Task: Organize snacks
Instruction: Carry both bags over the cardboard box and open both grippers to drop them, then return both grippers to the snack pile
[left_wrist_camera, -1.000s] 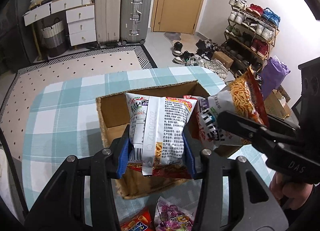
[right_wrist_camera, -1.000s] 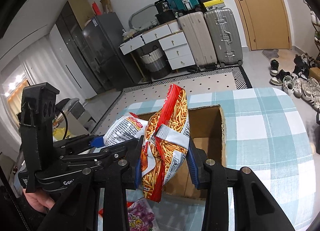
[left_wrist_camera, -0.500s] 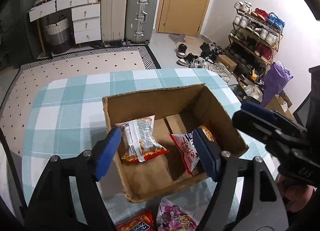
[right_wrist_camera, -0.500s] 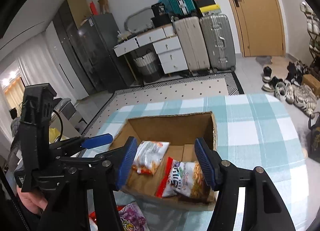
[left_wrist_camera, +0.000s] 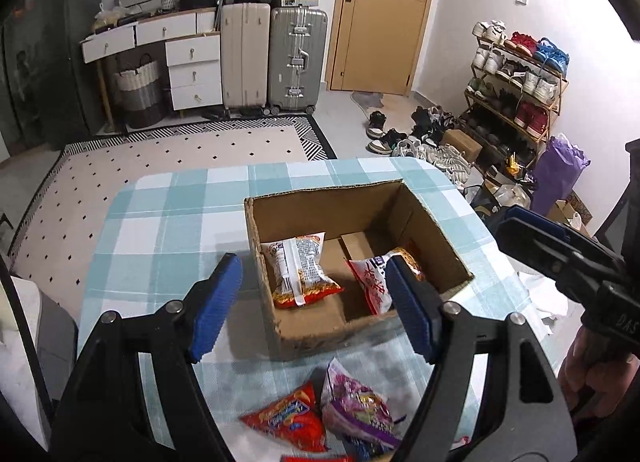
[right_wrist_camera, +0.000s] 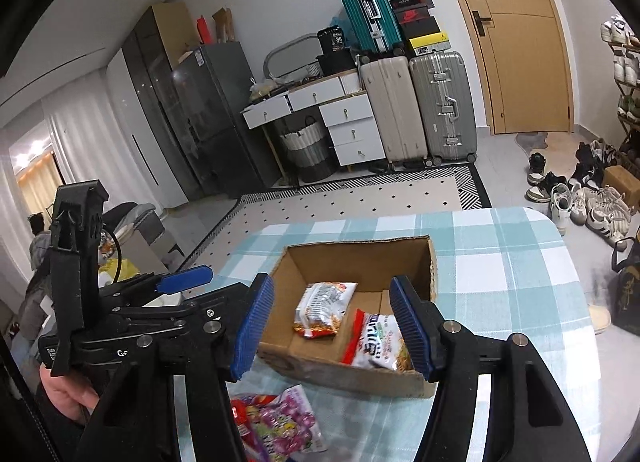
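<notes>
An open cardboard box (left_wrist_camera: 280, 217) (right_wrist_camera: 320, 262) sits on the teal checked tablecloth. Inside lie two snack bags: a white and red one on the left (left_wrist_camera: 302, 272) (right_wrist_camera: 322, 310) and a red and white one on the right (left_wrist_camera: 378, 280) (right_wrist_camera: 378, 342). My left gripper (left_wrist_camera: 316, 308) is open and empty above the box's near wall. My right gripper (right_wrist_camera: 332, 326) is open and empty over the box. A red bag (left_wrist_camera: 288, 424) and a purple bag (left_wrist_camera: 358, 416) (right_wrist_camera: 286, 424) lie on the cloth in front of the box.
The table (left_wrist_camera: 168, 221) has rounded edges with a dotted rug (left_wrist_camera: 160, 153) beyond. Suitcases (left_wrist_camera: 272, 57), drawers and a door stand at the back wall. A shoe rack (left_wrist_camera: 516, 77) and loose shoes are at the right. A person's hand (right_wrist_camera: 68, 390) holds the left gripper.
Both grippers were shut on snack bags over the box a second ago. Both opened, the bags dropped into the box, and the grippers have pulled back and up.
</notes>
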`<state>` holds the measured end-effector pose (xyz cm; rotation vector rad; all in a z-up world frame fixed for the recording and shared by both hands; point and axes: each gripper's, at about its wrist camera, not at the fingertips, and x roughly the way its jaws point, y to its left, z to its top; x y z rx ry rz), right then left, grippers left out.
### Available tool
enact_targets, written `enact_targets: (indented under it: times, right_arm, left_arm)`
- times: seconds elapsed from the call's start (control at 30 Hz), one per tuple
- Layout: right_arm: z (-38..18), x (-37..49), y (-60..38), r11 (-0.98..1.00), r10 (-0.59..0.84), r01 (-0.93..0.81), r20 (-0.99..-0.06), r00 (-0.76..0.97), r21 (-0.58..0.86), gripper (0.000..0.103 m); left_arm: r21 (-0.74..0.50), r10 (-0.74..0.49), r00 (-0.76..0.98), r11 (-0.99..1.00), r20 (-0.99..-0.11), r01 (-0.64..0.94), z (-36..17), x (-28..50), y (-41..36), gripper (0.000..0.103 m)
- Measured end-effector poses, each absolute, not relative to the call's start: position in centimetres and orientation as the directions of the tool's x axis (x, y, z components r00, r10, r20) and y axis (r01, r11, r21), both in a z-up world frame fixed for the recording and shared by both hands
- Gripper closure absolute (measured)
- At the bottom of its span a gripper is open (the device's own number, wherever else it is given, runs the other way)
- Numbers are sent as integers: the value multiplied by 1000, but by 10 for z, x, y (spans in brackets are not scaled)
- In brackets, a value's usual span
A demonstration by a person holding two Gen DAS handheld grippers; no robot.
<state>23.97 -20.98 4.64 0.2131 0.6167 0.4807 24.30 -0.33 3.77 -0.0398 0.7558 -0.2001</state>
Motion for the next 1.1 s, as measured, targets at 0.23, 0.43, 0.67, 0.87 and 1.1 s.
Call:
enact_targets:
  times: [0.23, 0.43, 0.67, 0.87, 1.1]
  right_arm:
    - [61, 201, -209, 874, 483, -376, -487, 727, 306, 31]
    - [68, 165, -209, 876, 480, -384, -470, 740, 290, 23]
    - [74, 127, -209, 882, 471, -389, -466, 750, 266, 20]
    - [79, 90, -212, 885, 465, -390, -445, 765, 253, 16]
    - [79, 47, -213, 893, 449, -390, -451, 772, 223, 11]
  left_arm:
    - [-103, -177, 740, 984, -649, 146, 54, 194, 2, 22]
    - [-105, -173, 750, 985, -638, 138, 62, 158, 4, 20]
    - [-115, -171, 762, 985, -624, 127, 69, 118, 7, 12]
    - [-113, -158, 784, 987, -600, 112, 72, 75, 9, 2]
    - [-122, -149, 785, 988, -601, 94, 68, 35, 15, 1]
